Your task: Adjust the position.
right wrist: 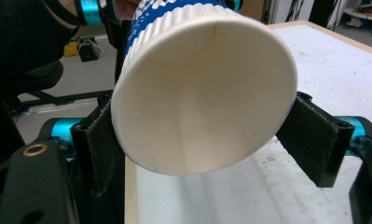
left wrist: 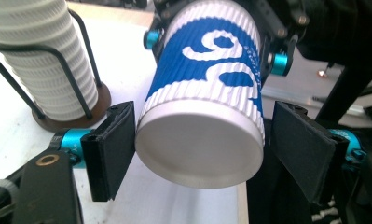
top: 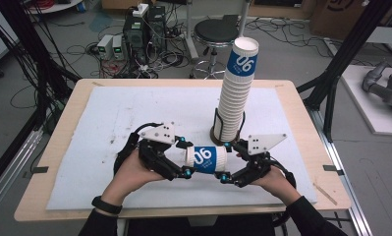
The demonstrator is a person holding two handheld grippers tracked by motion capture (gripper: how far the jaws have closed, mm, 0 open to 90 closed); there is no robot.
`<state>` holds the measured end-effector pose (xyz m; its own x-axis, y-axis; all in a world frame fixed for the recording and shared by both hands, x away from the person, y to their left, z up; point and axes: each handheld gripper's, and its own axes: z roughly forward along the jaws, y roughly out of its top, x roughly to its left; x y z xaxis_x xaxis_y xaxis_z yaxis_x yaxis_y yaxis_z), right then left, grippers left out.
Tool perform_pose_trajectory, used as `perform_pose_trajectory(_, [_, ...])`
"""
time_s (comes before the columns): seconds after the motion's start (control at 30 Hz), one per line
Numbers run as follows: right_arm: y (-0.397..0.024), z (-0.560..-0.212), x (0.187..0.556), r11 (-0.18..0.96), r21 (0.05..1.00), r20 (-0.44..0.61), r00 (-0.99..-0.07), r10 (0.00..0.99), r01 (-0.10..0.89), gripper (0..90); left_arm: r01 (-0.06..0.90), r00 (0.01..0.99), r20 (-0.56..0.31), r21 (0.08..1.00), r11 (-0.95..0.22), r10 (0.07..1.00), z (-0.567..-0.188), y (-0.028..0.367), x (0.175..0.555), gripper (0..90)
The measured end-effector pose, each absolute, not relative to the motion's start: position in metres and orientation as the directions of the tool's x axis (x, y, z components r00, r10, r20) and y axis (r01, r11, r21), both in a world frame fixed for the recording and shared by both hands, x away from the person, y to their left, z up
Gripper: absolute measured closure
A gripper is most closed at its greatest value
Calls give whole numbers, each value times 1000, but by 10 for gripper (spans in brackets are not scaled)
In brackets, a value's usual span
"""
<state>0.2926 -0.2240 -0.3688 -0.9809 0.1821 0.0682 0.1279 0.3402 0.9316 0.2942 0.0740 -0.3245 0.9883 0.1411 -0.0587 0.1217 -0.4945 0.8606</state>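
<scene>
the paper cup [left wrist: 207, 88] is light and crushable: your right gripper [top: 229, 161] clasps its rim, left gripper [top: 186, 157] loosened, gapped at the base.

Ribbed white cup [top: 207, 160], blue band; black gripper pads [left wrist: 113, 150].

I read a white "06" on the blue band of the cup [top: 206, 159] between my grippers, lying sideways. The top cup [top: 242, 60] of the stack behind it bears the same "06". Smaller print under the digits is too blurred to read.
</scene>
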Motion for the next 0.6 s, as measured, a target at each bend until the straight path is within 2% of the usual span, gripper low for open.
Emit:
perform_pose_trajectory(0.27, [-224,-369,292,350,929,60,-984,165,116,206,107,991,-47,837,-537,125,-331,70,295,292])
perform_pose_trajectory(0.33, [-224,-368,292,328,937,70,-983,168,122,171,94,993,-40,846,-525,114,-331,70,295,296])
perform_pose_trajectory(0.6, [-229,-364,293,268,954,93,-981,168,136,163,70,995,-34,908,-414,95,-329,79,297,305])
